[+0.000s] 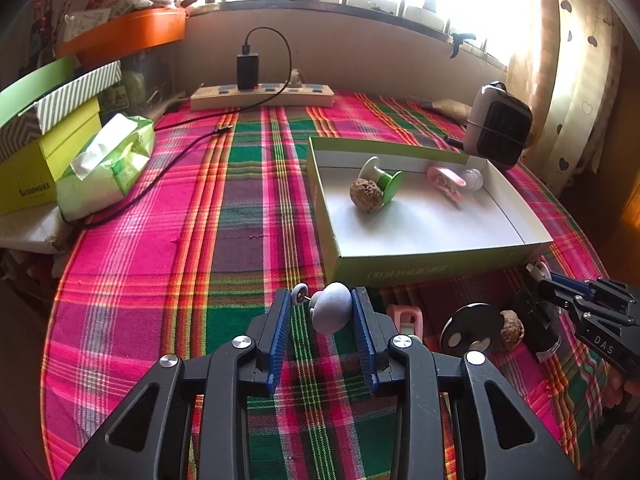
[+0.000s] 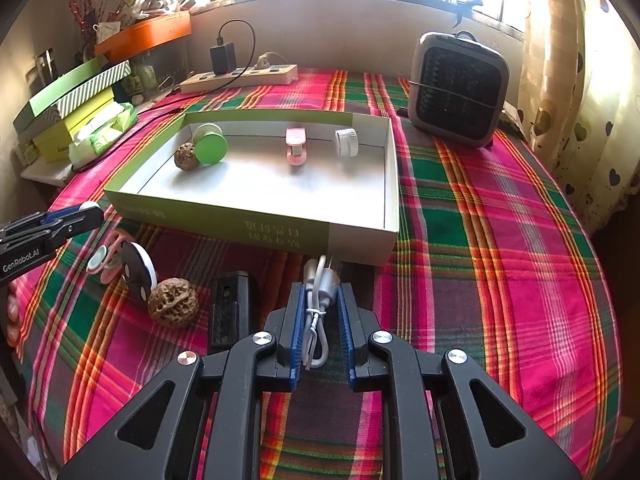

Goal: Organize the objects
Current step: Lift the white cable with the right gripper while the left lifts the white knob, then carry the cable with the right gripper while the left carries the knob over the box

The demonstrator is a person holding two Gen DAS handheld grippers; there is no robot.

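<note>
My left gripper [image 1: 322,312] pinches a pale blue round knob [image 1: 331,307] just above the plaid tablecloth [image 1: 168,280], near the open green box [image 1: 424,268]. My right gripper [image 2: 320,312] clamps a coiled white cable [image 2: 317,316] before the box's front wall.

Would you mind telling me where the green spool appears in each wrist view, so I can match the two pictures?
Left wrist view: the green spool lies right of centre, in the box's far-left part, touching a walnut.
Right wrist view: the green spool lies upper left, in the box's far-left corner, beside the same walnut.
Shared landmark: the white power strip along the back wall.
</note>
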